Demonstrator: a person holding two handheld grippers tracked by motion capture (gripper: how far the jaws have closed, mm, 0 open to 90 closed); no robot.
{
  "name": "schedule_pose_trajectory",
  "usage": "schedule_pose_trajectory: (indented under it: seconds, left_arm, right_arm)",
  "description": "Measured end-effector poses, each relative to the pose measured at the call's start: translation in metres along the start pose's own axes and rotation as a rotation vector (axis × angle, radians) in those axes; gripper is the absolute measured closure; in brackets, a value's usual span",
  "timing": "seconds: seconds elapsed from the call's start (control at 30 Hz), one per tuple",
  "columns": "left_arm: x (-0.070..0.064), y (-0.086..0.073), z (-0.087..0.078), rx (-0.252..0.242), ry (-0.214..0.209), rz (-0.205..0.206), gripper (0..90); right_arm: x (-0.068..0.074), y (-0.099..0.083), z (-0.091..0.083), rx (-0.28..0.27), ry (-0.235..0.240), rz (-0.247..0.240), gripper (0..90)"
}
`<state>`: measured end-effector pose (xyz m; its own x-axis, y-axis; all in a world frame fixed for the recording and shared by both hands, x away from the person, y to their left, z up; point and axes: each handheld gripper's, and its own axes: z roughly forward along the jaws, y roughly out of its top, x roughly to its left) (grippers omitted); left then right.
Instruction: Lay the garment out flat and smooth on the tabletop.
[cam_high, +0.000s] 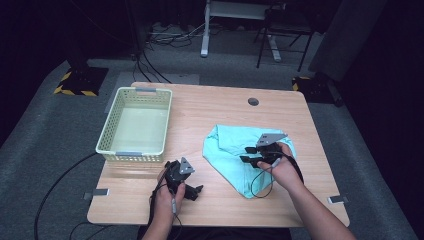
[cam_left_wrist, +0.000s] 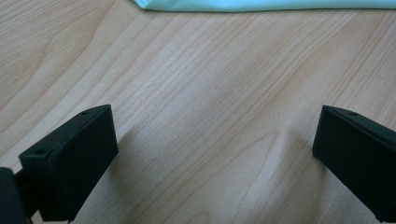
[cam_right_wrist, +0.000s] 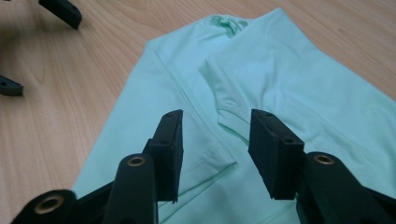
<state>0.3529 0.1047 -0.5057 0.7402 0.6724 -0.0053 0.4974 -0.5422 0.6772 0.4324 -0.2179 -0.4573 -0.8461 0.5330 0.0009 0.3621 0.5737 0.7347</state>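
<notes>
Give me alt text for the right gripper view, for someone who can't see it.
The right tool, jaws open and holding nothing, hovers over a mint-green garment lying partly folded on a wooden table. The left tool's two black jaw tips show at the upper left.

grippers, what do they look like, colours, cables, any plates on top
Both grippers, left and right, are black, with two blocky black jaws holed for screws. Each has a grey three-cornered plate on top and trails a black cable. The forearms are bare, no sleeves.
</notes>
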Motion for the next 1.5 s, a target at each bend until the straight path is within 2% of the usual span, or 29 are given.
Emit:
schedule_pose_trajectory:
  seconds: [0.3,0.57,0.63,0.73,0.87,0.97,1.17,1.2,1.23,1.27,1.5]
  left_arm:
    - [0.003,-0.004,-0.003,-0.001,-0.013,0.011,0.2]
    - [0.005,-0.005,-0.004,-0.001,-0.012,0.012,0.2]
    - [0.005,-0.005,-0.004,-0.001,-0.013,0.01,0.2]
    - [0.005,-0.006,-0.005,0.0,-0.012,0.01,0.2]
    - [0.005,-0.006,-0.005,-0.001,-0.012,0.01,0.2]
    - [0.005,-0.006,-0.005,-0.001,-0.012,0.01,0.2]
    - [0.008,-0.007,-0.007,-0.001,-0.005,0.005,0.2]
    - [0.008,-0.007,-0.007,-0.001,-0.005,0.005,0.2]
    - [0.009,-0.008,-0.007,-0.002,0.002,-0.007,0.2]
    - [0.01,-0.009,-0.008,-0.002,0.014,-0.017,0.1]
    - [0.01,-0.009,-0.008,-0.001,0.014,-0.019,0.2]
  right_arm:
    - [-0.007,-0.002,0.019,0.026,-0.009,0.02,56.3]
    - [-0.009,-0.006,0.031,0.088,0.002,0.009,58.0]
    - [-0.007,-0.007,0.033,0.113,0.016,0.006,65.4]
    - [-0.003,-0.006,0.033,0.13,0.043,0.008,83.7]
    - [0.002,-0.001,0.028,0.122,0.036,-0.01,86.0]
    - [0.007,0.006,0.019,0.091,0.046,-0.019,85.9]
    - [0.03,0.022,0.003,0.037,0.089,-0.069,85.8]
    - [0.03,0.022,0.003,0.037,0.089,-0.069,85.8]
    - [0.039,0.028,0.001,0.021,0.107,-0.085,85.7]
    - [0.042,0.03,0.0,0.016,0.118,-0.089,85.7]
    - [0.064,0.039,0.005,0.017,0.181,-0.125,85.6]
